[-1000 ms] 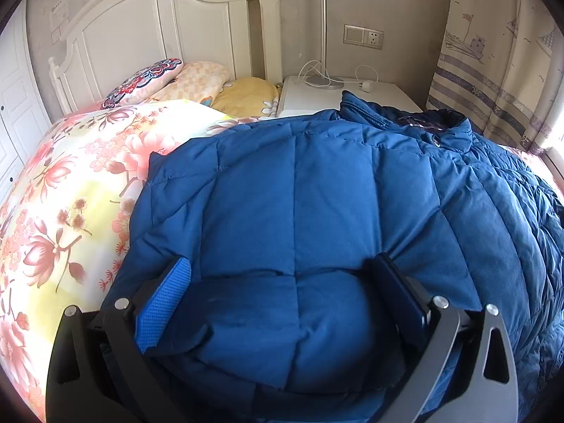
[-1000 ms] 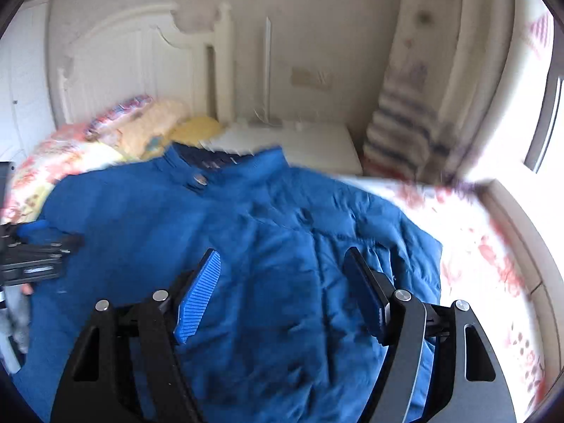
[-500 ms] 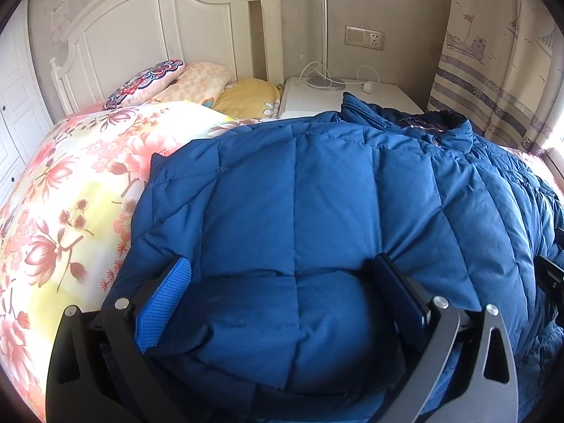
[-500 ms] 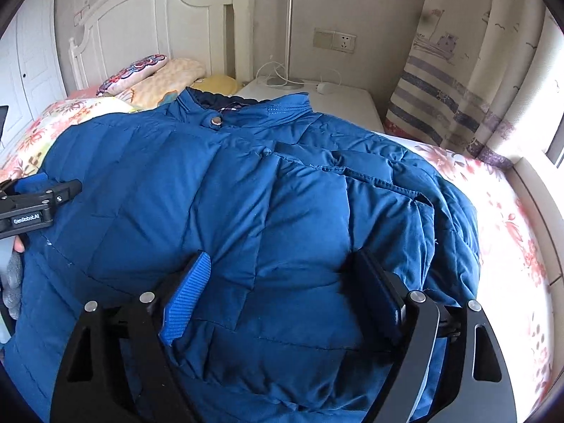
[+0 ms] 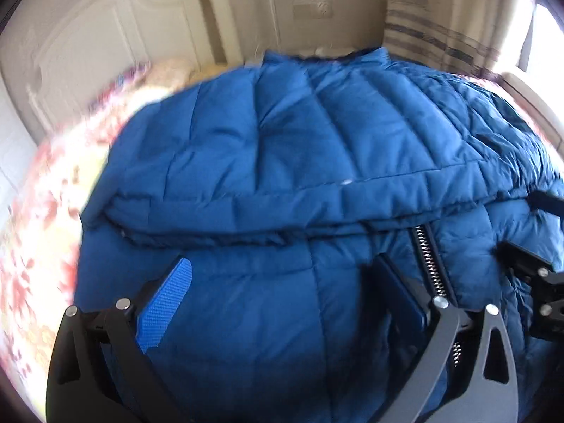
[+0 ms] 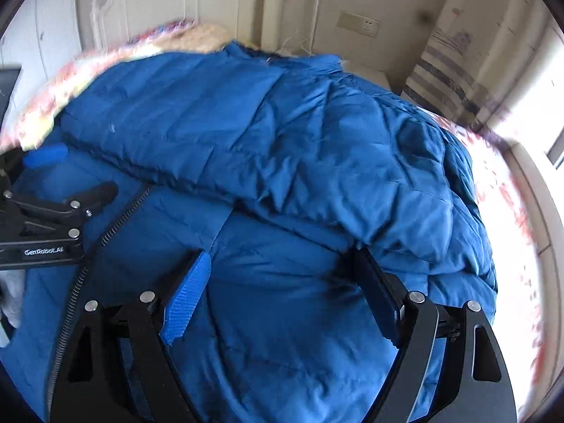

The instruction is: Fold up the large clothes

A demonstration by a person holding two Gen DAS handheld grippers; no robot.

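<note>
A large blue puffer jacket (image 5: 317, 123) lies spread over the bed. My left gripper (image 5: 282, 264) is shut on a thick bulge of it near the bottom edge. The right gripper (image 6: 282, 255) also has a padded bulge pressed between its pads, and its jaws are closing a little. A fold edge (image 5: 282, 218) runs across the jacket just beyond both sets of fingertips. The zipper (image 5: 428, 261) shows between the two grippers. The right gripper (image 5: 528, 282) appears at the left wrist view's right edge. The left gripper (image 6: 53, 211) appears at the right wrist view's left edge.
The floral bedsheet (image 5: 42, 229) shows left of the jacket. A white headboard (image 5: 105, 53) and pillows (image 6: 197, 35) are at the far end. A nightstand (image 6: 370, 74), wall socket (image 6: 357, 23) and striped curtain (image 5: 440, 17) stand at the far right.
Both views have swung and blurred. A fold edge and the zipper now show in front of the grippers. The two grippers have come closer together, each still with jacket between its pads.
</note>
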